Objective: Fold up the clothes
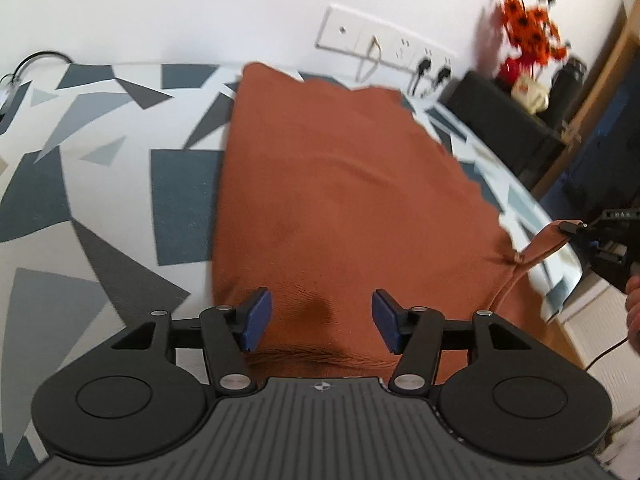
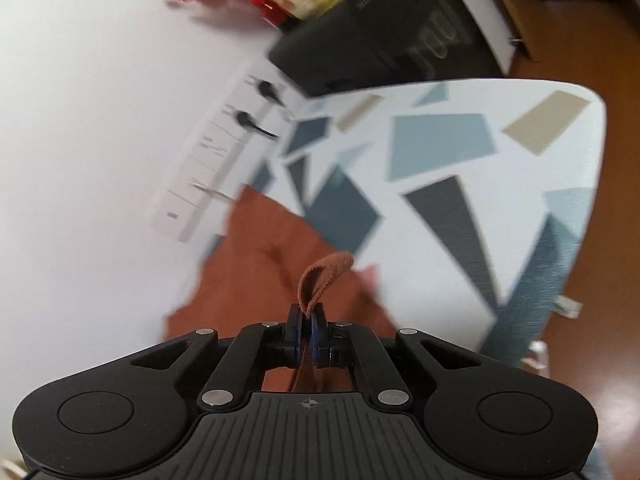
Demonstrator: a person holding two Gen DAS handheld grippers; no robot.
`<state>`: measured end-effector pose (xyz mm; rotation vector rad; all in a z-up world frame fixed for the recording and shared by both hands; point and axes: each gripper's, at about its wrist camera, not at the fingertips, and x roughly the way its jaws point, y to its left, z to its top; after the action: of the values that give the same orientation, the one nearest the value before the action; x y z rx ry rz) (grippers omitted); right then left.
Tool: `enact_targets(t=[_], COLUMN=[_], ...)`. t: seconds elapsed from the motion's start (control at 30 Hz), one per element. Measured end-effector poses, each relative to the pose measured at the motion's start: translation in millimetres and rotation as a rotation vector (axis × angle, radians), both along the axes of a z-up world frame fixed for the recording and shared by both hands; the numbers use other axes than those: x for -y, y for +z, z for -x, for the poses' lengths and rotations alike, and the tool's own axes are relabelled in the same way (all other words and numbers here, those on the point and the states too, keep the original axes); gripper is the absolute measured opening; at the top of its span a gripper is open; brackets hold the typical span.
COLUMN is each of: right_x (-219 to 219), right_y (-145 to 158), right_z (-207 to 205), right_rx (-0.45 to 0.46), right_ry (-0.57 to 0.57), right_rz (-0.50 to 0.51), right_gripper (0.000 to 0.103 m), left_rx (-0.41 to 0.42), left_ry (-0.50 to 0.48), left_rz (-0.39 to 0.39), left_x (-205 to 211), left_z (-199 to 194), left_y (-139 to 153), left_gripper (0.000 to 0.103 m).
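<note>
A rust-brown garment [image 1: 344, 184] lies spread on a table with a grey, blue and white geometric cloth [image 1: 100, 184]. My left gripper [image 1: 322, 322] is open and empty, its blue pads just above the garment's near edge. My right gripper [image 2: 306, 330] is shut on a strap-like corner of the garment [image 2: 326, 268], which loops up out of the jaws. In the left wrist view the right gripper [image 1: 580, 228] sits at the right table edge, pulling that corner [image 1: 548, 240] taut and off the table.
A white wall with a socket strip and plugs [image 1: 384, 46] runs behind the table. A black box [image 1: 504, 120], orange flowers [image 1: 528, 28] and a cream mug [image 1: 530, 94] stand at the far right. The table's rounded edge [image 2: 596, 168] drops to a wood floor [image 2: 600, 320].
</note>
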<state>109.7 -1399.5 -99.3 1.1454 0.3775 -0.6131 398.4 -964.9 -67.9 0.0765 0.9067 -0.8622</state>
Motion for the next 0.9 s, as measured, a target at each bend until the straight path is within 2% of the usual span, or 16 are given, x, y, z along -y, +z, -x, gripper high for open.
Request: enact_targets(t=[0.03, 0.1, 0.13, 0.17, 0.27, 0.37, 0.5, 0.6, 0.73, 0.8, 0.87, 0.9], right_x=[3, 8, 11, 13, 20, 34, 63, 84, 99, 107, 113, 114], right_y=[-5, -20, -27, -29, -20, 4, 25, 20, 1, -14, -26, -31], right_z=[0, 1, 3, 9, 26, 22, -19, -69, -156, -197, -227, -241], right_rx=[-0.039, -0.176, -0.250, -0.277, -0.220, -0.132, 0.021, 0.098, 0.022, -0.010, -0.055, -0.083], right_ry=[-0.002, -0.032, -0.059, -0.102, -0.203, -0.243, -0.149, -0.041, 0.128, 0.216, 0.278, 0.310], right_rz=[-0.012, -0.062, -0.085, -0.101, -0.116, -0.059, -0.050, -0.074, 0.000, 0.004, -0.005, -0.006], right_gripper=[0.009, 0.032, 0.035, 0.034, 0.036, 0.037, 0.037, 0.037, 0.035, 0.029, 0.027, 0.020], left_rx=[0.006, 0.015, 0.013, 0.006, -0.017, -0.020, -0.018, 0.018, 0.081, 0.081, 0.067, 0.060], left_ry=[-0.015, -0.043, -0.051, -0.054, -0.037, -0.012, 0.029, 0.049, 0.099, 0.139, 0.164, 0.176], left_rz=[-0.015, -0.034, -0.033, -0.027, 0.014, 0.056, 0.064, 0.024, -0.070, -0.114, -0.134, -0.143], left_x=[4, 9, 11, 12, 15, 22, 40, 56, 74, 80, 85, 88], left_z=[2, 6, 7, 6, 0, -8, -21, -29, -43, -57, -74, -83], left_y=[-2, -5, -5, -5, 0, 8, 14, 15, 16, 14, 13, 12], left_gripper=[0.057, 0.057, 0.057, 0.057, 0.057, 0.058, 0.060, 0.060, 0.060, 0.060, 0.061, 0.062])
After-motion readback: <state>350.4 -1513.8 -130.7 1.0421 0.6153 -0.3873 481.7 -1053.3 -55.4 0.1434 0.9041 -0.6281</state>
